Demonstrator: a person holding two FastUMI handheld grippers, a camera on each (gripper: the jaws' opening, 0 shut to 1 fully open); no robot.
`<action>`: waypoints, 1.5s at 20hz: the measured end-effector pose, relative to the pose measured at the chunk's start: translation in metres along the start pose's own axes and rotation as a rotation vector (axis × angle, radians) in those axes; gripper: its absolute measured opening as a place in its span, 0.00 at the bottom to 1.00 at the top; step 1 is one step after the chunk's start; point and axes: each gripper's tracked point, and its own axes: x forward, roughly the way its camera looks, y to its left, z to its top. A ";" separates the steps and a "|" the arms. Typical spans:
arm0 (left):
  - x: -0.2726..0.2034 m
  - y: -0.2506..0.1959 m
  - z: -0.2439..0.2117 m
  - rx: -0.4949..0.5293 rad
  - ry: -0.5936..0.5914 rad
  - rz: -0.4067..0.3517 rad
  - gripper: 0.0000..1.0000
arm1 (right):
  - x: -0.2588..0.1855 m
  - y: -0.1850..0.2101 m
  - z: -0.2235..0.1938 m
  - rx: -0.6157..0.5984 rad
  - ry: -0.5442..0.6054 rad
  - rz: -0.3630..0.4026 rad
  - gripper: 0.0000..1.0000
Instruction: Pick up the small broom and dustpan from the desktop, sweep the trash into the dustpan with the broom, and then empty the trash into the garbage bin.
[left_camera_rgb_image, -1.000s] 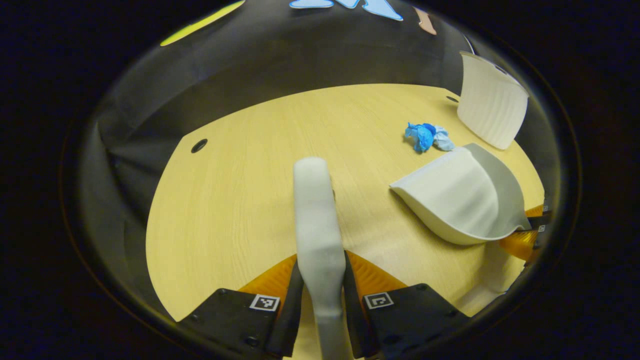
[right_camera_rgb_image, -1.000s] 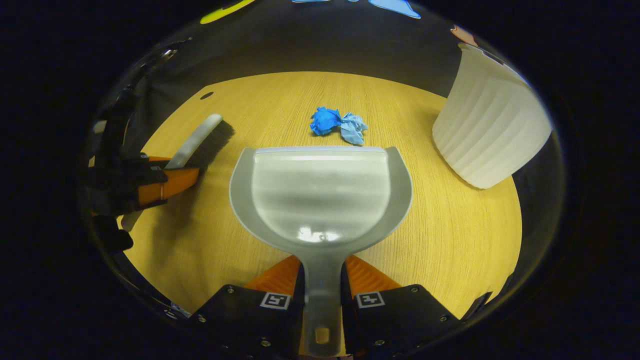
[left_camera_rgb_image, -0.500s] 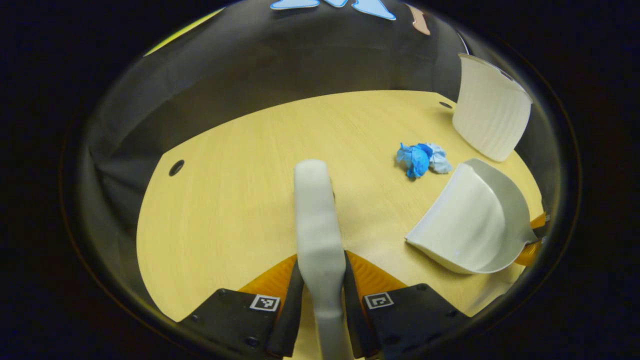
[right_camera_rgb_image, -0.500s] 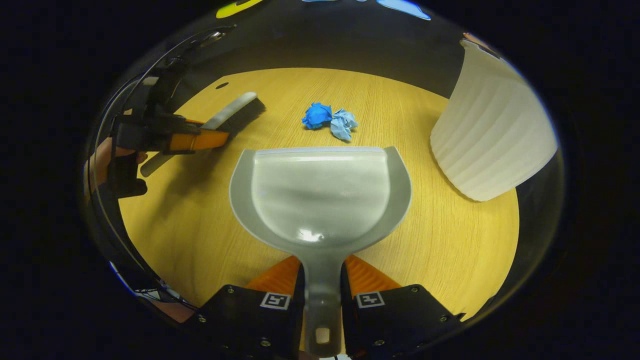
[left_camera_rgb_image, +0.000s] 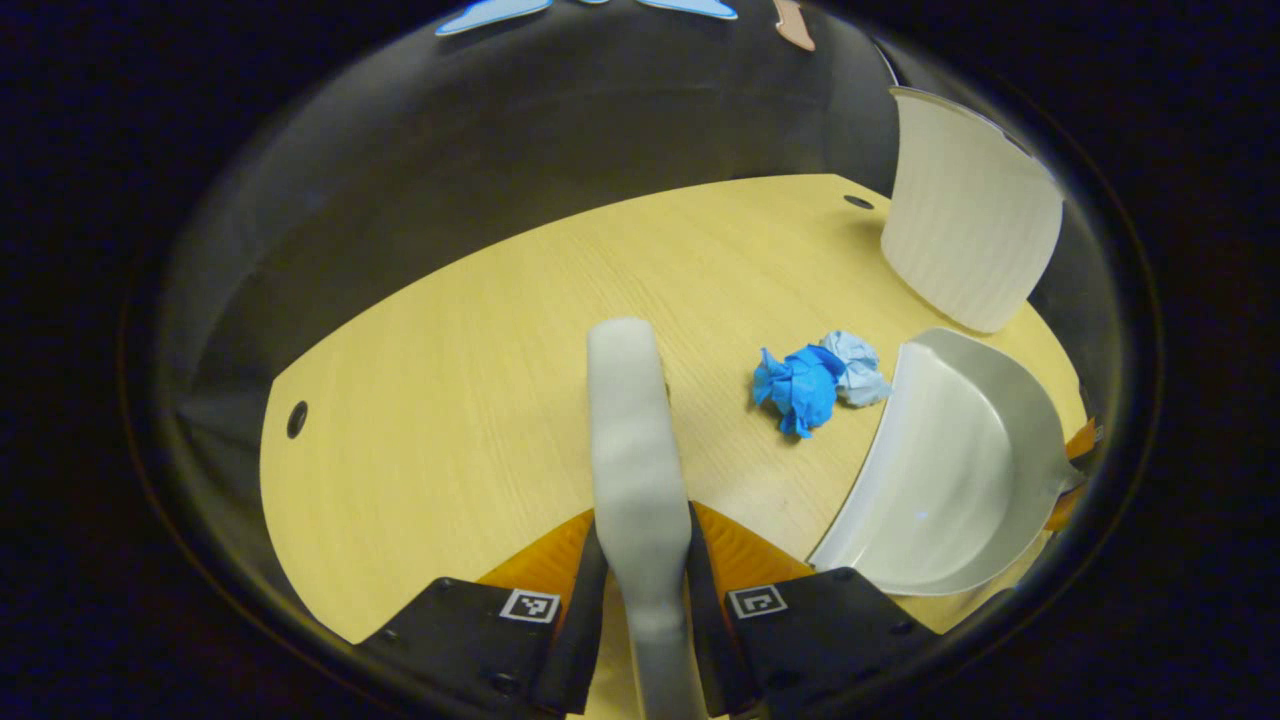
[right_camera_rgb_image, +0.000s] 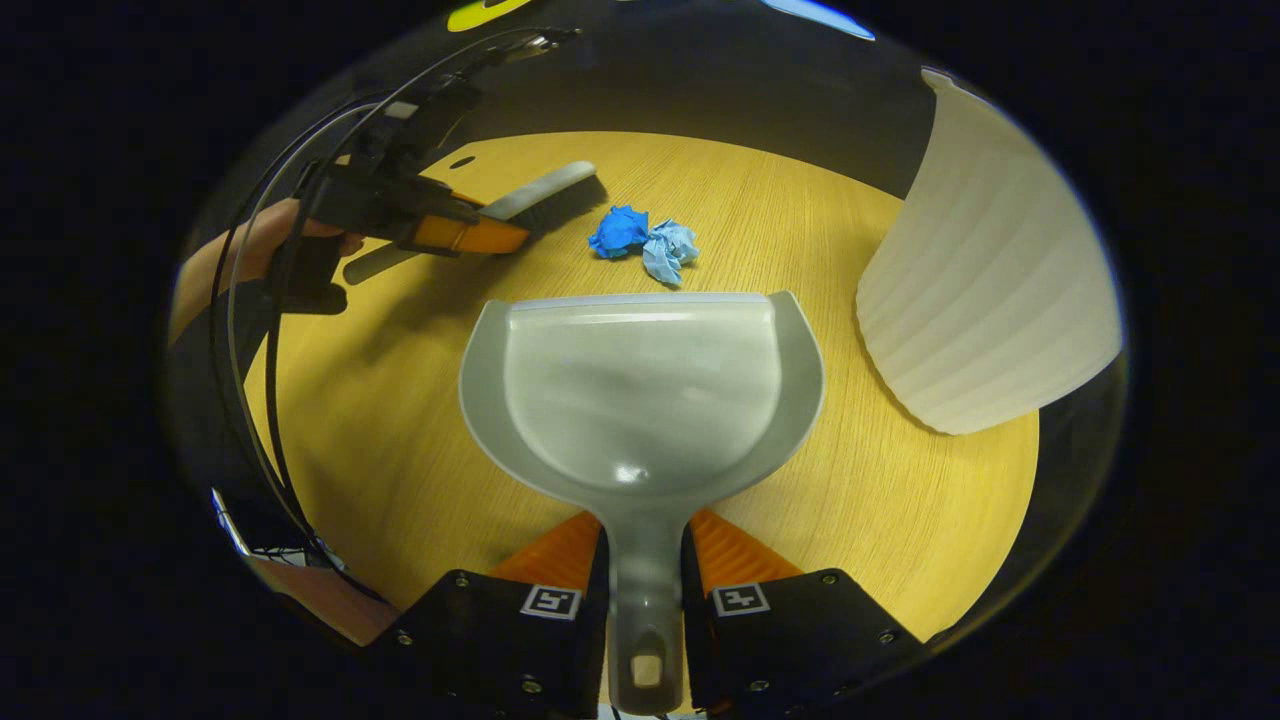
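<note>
Landmark for all positions: the blue crumpled trash (right_camera_rgb_image: 640, 240) on the wooden desktop (right_camera_rgb_image: 400, 400). The right gripper (right_camera_rgb_image: 645, 600) is clamped on the handle of the dustpan (right_camera_rgb_image: 640, 390), both fingers pressing on its sides. The pan's open lip faces the trash and sits just short of it, with a strip of bare wood between. This placement looks deliberate: the mouth is set on the near side of the trash so that a stroke from the far side lands inside. The left gripper (left_camera_rgb_image: 645, 600) is closed on the handle of the small broom (left_camera_rgb_image: 630, 430); in the right gripper view the broom head (right_camera_rgb_image: 545, 195) sits just beside the trash, on the side away from the pan's right edge, bristles angled down toward the wood. Whether the bristles touch the desktop cannot be told. The garbage bin (right_camera_rgb_image: 985, 290) stands to the other side of the trash, near the pan, probably kept close for a short tip-out. Sweeping appears not yet started; the pan is empty.
</note>
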 end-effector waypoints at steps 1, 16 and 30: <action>0.004 -0.003 0.006 0.033 -0.002 -0.007 0.47 | 0.001 -0.003 0.000 -0.009 0.003 0.001 0.33; -0.016 -0.063 0.049 0.402 0.052 -0.325 0.47 | -0.021 0.016 0.043 -0.001 -0.006 0.060 0.33; -0.068 -0.089 0.050 0.329 0.039 -0.427 0.50 | -0.047 0.015 0.078 0.028 -0.073 0.039 0.33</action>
